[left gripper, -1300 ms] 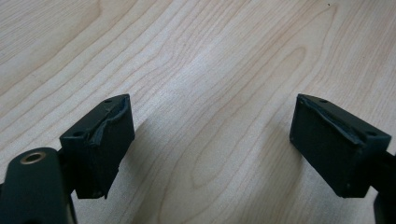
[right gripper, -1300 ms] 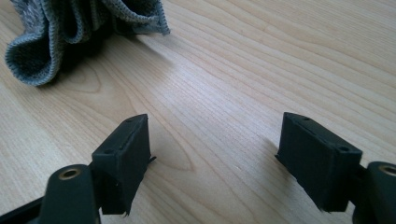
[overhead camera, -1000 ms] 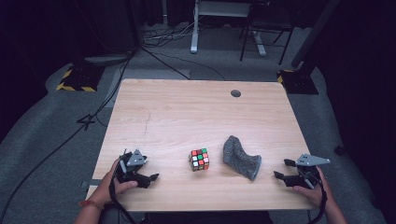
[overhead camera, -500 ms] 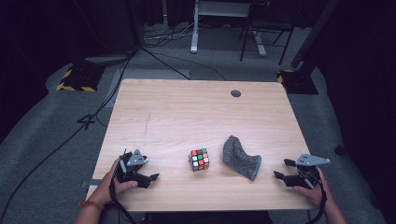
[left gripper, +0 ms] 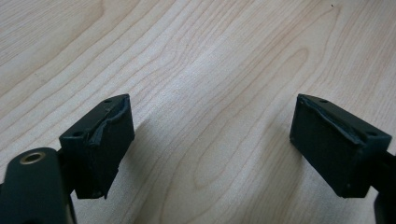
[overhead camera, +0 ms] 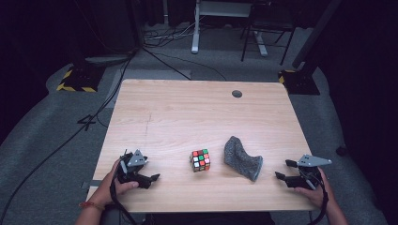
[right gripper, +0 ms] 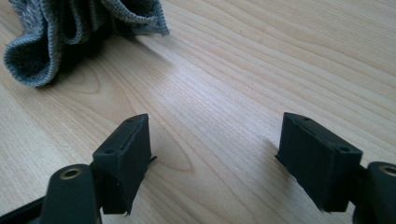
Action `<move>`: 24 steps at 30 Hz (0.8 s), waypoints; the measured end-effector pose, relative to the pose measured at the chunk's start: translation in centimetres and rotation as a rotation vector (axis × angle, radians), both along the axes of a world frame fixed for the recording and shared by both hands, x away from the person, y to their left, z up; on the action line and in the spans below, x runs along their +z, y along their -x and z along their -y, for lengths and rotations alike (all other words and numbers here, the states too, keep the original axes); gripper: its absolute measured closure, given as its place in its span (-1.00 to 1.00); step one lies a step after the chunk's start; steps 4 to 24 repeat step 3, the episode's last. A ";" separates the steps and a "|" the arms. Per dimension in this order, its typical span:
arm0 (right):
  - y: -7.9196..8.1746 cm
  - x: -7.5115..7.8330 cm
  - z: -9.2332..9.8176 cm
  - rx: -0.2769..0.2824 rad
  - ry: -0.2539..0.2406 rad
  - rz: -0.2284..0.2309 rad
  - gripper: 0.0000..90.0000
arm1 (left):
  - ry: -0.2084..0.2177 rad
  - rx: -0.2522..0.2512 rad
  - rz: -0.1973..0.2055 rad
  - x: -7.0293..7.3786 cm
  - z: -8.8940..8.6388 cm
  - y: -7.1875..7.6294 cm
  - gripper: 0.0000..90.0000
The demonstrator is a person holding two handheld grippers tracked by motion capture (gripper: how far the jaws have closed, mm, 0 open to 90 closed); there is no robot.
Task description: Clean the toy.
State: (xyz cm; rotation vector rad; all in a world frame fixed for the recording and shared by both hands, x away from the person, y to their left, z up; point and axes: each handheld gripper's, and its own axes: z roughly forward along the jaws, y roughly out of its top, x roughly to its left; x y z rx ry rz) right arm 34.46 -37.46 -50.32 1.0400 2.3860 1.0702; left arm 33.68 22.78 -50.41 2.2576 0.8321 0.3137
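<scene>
Cloth, grey knitted and crumpled, lies beside a square-tiled cube; both grippers' fingers gape wide, empty.

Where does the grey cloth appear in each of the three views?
High view: grey cloth lies right of centre, near the table's front edge.
Right gripper view: its folded end is at top left.
Left gripper view: the cloth is not in it.
Shared landmark: light wooden table.

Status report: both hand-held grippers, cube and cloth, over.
Left hand-held gripper open, empty, on the table. Right hand-held gripper open, empty, beside the grey cloth. Rubik's cube untouched between them. Nothing in the way.
</scene>
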 end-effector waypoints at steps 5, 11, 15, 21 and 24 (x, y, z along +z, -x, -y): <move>0.0 0.0 0.0 -0.001 0.001 0.002 -0.44 | 0.000 0.001 0.000 0.0 0.0 0.0 -0.68; 0.0 0.0 0.0 -0.001 0.001 0.002 -0.44 | 0.000 0.001 0.000 0.0 0.0 0.0 -0.68; 0.0 0.0 0.0 -0.001 0.001 0.002 -0.44 | 0.000 0.001 0.000 0.0 0.0 0.0 -0.68; 0.0 0.0 0.0 -0.001 0.001 0.002 -0.44 | 0.000 0.001 0.000 0.0 0.0 0.0 -0.68; 0.0 0.0 0.0 -0.001 0.001 0.002 -0.44 | 0.000 0.001 0.000 0.0 0.0 0.0 -0.68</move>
